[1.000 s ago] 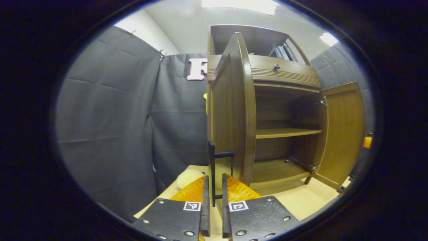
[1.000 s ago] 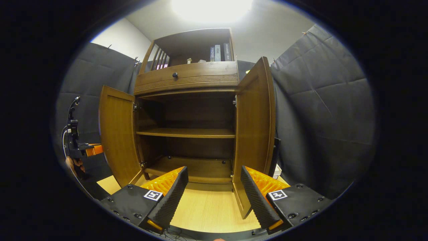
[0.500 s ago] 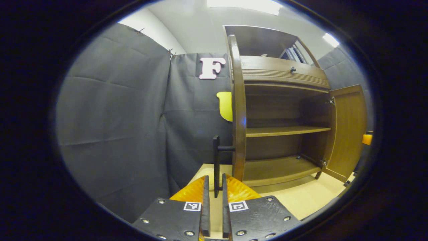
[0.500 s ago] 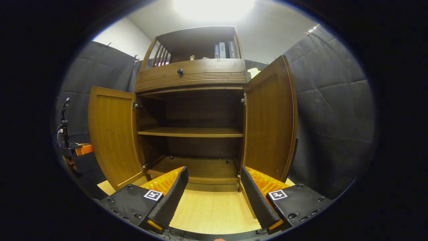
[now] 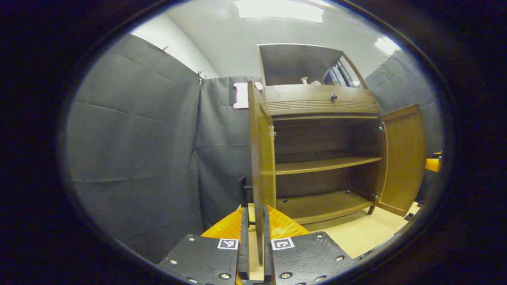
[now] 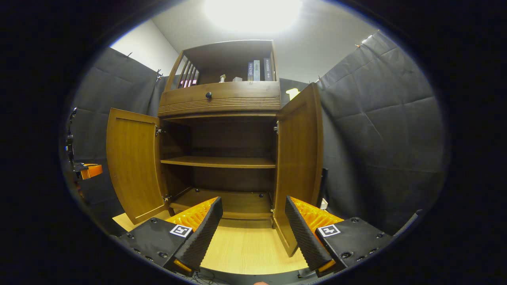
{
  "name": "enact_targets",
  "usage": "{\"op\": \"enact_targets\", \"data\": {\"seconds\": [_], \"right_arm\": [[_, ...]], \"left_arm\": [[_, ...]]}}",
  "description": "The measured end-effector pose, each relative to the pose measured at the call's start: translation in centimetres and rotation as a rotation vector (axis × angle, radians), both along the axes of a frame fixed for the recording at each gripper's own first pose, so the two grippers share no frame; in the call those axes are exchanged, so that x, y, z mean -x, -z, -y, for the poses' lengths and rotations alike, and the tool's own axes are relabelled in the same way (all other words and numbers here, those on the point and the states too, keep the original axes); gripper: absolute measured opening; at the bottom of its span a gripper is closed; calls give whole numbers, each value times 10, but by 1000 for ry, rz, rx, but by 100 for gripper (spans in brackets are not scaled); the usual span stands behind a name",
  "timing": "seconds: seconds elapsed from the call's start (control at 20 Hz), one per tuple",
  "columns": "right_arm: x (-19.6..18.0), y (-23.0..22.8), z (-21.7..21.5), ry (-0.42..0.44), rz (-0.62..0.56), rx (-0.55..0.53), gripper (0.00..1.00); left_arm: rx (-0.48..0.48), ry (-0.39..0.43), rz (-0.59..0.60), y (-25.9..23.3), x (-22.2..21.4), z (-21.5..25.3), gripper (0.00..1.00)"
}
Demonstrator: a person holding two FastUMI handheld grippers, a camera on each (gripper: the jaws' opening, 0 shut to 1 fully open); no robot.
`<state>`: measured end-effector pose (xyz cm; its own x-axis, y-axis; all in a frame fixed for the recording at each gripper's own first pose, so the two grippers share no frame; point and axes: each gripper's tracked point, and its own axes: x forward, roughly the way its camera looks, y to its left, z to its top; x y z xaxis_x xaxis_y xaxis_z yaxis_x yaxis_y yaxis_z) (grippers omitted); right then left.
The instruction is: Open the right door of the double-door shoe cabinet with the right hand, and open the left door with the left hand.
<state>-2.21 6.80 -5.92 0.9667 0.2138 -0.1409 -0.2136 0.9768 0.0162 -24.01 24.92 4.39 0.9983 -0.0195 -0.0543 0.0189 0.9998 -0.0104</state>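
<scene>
Both doors swung wide. Left door (image 5: 261, 166) edge-on just ahead of left claw (image 5: 253, 245), its fingers nearly together w/ the door's bottom edge between them; contact unclear, handle (image 5: 243, 194) mostly hidden. Right claw (image 6: 251, 225) spread, empty, right door (image 6: 297, 158) just beyond.

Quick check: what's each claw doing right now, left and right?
Left claw: nearly closed around the left door's edge; real contact cannot be told.
Right claw: open, empty.
</scene>
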Motion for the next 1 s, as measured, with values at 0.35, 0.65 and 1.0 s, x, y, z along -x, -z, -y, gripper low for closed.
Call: {"op": "enact_targets", "data": {"seconds": [0.35,0.65,1.0], "right_arm": [[32,-20,45,14,51,6,96],[45,-20,56,25,66,-8,99],[48,-23,48,10,73,-1,99]], "left_arm": [[-3,-27,14,-16,75,37,15],[-6,-28,0,-12,100,46,17],[-12,-45,8,-11,115,34,48]]}}
